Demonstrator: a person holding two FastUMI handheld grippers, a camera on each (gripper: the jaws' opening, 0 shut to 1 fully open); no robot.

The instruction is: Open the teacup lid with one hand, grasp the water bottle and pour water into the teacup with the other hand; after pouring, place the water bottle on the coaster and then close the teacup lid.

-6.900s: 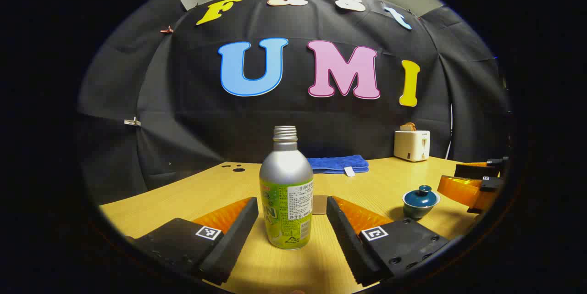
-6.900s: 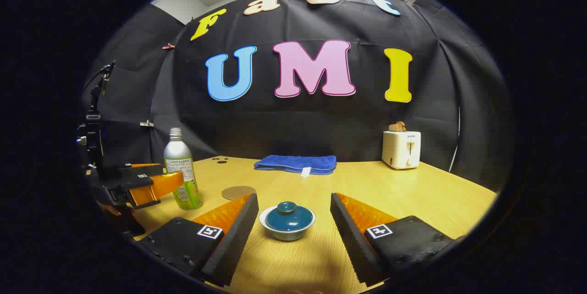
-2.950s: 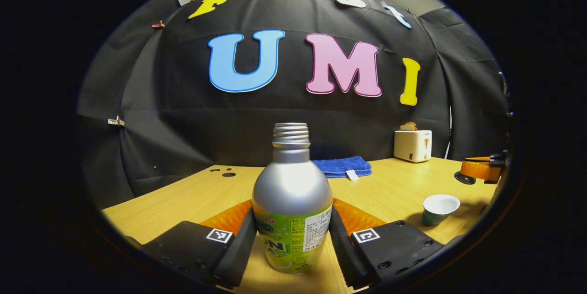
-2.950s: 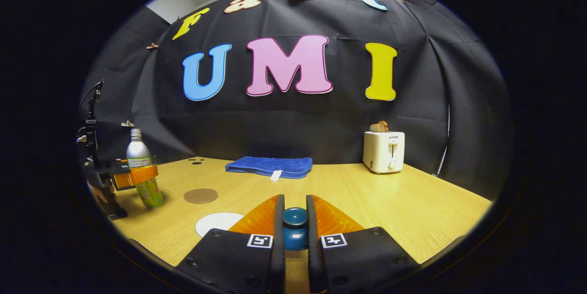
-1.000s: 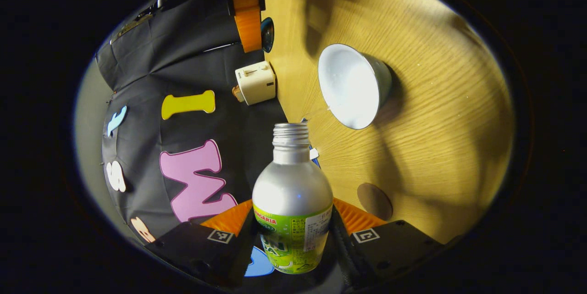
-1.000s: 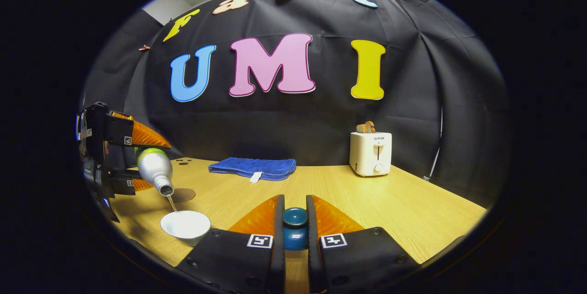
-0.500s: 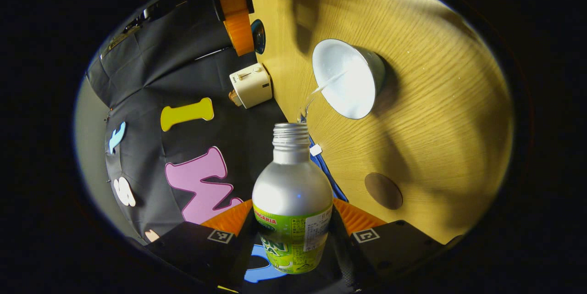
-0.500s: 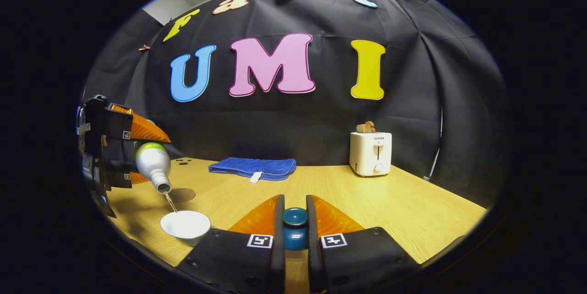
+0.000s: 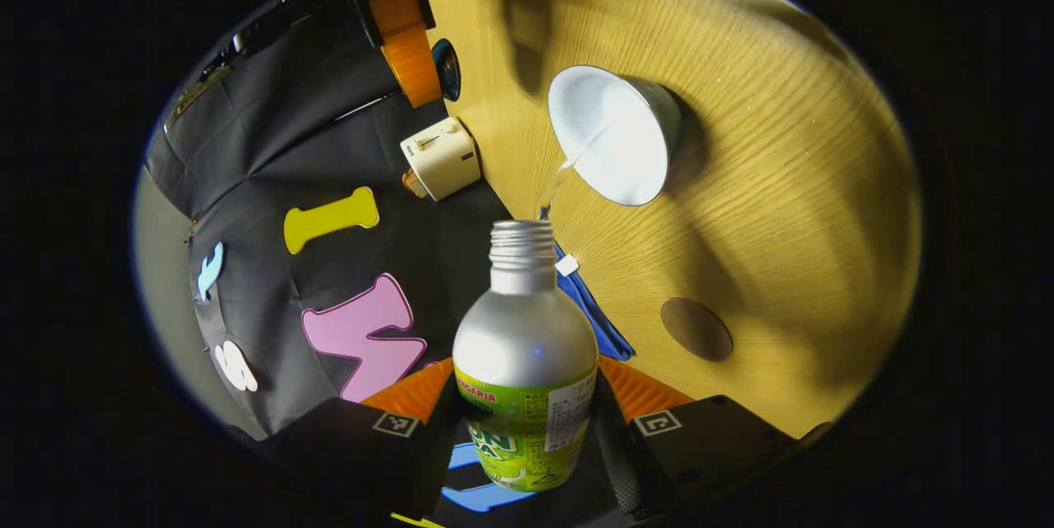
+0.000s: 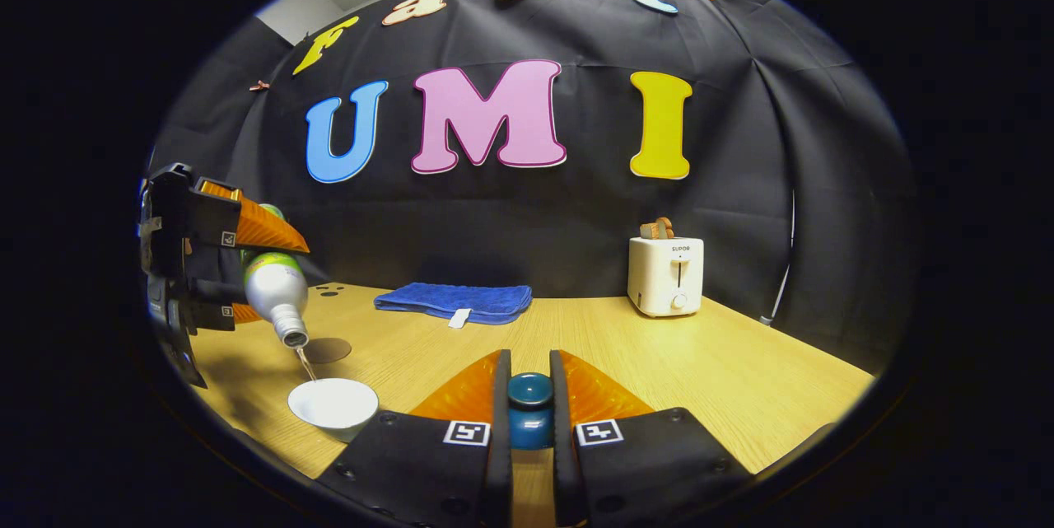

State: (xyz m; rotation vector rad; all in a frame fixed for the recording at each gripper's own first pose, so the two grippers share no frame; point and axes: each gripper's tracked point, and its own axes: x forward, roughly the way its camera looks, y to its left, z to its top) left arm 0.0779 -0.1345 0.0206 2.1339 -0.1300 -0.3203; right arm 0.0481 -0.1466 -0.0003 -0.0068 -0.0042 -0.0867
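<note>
The aluminium water bottle (image 9: 524, 355) is tipping neck-down over the open teacup (image 9: 613, 133) and trickling a thin stream in, with the left gripper (image 9: 527, 429) pinching it across the labelled lower body; that looks like smart placement, since smooth metal is probably slippery and dents if squeezed hard. The right gripper (image 10: 529, 408) is clamping the lid (image 10: 528, 406) by its knob, off to the side above the table (image 10: 741, 380), and the coaster (image 9: 697, 329) is waiting near the teacup.

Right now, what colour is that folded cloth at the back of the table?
Blue; the folded cloth shows best in the right gripper view.
</note>
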